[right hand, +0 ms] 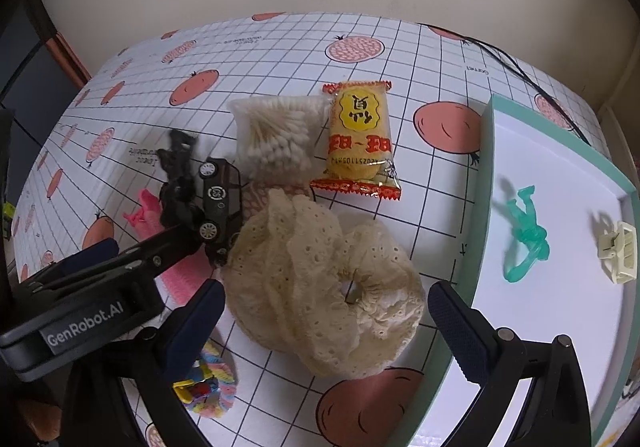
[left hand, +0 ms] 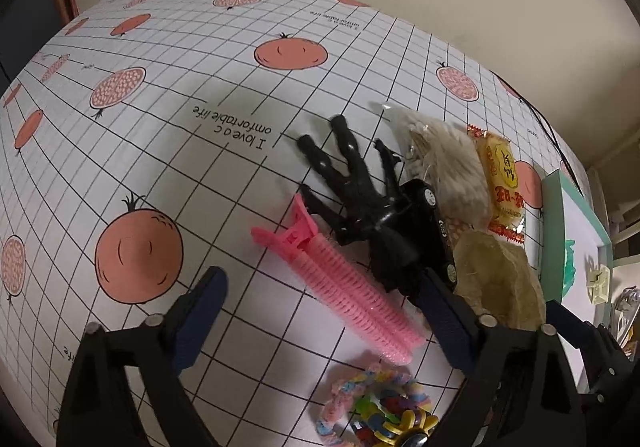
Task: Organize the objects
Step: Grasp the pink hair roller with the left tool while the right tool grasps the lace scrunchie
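My left gripper (left hand: 324,311) is open, its blue pads on either side of the pink hair-roller clip (left hand: 340,287) lying on the cloth. Just beyond it lie a black toy hand (left hand: 352,183) and a black toy car (left hand: 428,223). My right gripper (right hand: 328,327) is also open, low over a cream lace scrunchie (right hand: 328,279), with nothing held. The left gripper (right hand: 152,243) shows at the right wrist view's left, next to the car (right hand: 218,199). A teal-rimmed white tray (right hand: 486,187) on the right holds a teal figure (right hand: 528,235) and a cream claw clip (right hand: 620,251).
A bag of cotton swabs (right hand: 276,135) and a yellow snack packet (right hand: 360,139) lie behind the scrunchie. A colourful hair tie (left hand: 376,407) sits near the front edge. Black cables (right hand: 520,67) run along the back right. The tablecloth's left half is bare.
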A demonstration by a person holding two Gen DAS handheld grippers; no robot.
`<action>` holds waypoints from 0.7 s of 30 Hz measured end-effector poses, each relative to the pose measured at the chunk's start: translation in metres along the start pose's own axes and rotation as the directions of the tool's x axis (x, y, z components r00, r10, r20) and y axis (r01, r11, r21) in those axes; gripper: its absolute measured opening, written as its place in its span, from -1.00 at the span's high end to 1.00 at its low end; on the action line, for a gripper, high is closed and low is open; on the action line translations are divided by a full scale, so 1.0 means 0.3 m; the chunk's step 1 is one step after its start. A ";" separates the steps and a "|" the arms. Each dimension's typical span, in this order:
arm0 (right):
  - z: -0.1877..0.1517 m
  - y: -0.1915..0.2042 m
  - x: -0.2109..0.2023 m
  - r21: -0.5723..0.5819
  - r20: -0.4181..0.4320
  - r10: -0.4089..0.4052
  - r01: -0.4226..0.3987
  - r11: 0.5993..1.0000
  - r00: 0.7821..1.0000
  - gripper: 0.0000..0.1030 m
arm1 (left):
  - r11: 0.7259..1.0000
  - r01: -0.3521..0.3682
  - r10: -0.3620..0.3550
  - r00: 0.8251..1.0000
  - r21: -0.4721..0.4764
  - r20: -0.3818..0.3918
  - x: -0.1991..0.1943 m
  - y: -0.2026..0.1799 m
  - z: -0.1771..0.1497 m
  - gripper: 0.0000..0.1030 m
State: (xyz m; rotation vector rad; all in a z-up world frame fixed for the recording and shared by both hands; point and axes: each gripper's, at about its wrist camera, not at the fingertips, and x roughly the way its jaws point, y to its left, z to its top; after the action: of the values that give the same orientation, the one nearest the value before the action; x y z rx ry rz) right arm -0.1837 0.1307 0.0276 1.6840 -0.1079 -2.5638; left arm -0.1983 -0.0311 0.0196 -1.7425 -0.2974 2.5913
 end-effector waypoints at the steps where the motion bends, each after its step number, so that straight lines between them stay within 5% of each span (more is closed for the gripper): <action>1: 0.000 -0.001 0.004 0.000 -0.002 -0.001 0.001 1.000 1.000 -1.00 | 1.000 -0.003 0.003 1.000 0.002 -0.003 0.004 0.000 -0.001 -0.78; 21: -0.016 0.019 0.048 -0.040 -0.011 -0.023 0.022 0.999 1.000 -0.97 | 0.999 -0.027 0.027 1.000 0.033 -0.015 0.023 -0.010 -0.014 -0.77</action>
State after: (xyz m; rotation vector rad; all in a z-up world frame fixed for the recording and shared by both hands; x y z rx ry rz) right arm -0.1850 0.1236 0.0130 1.6951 -0.0371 -2.5547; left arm -0.1974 -0.0267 0.0121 -1.7681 -0.2320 2.5839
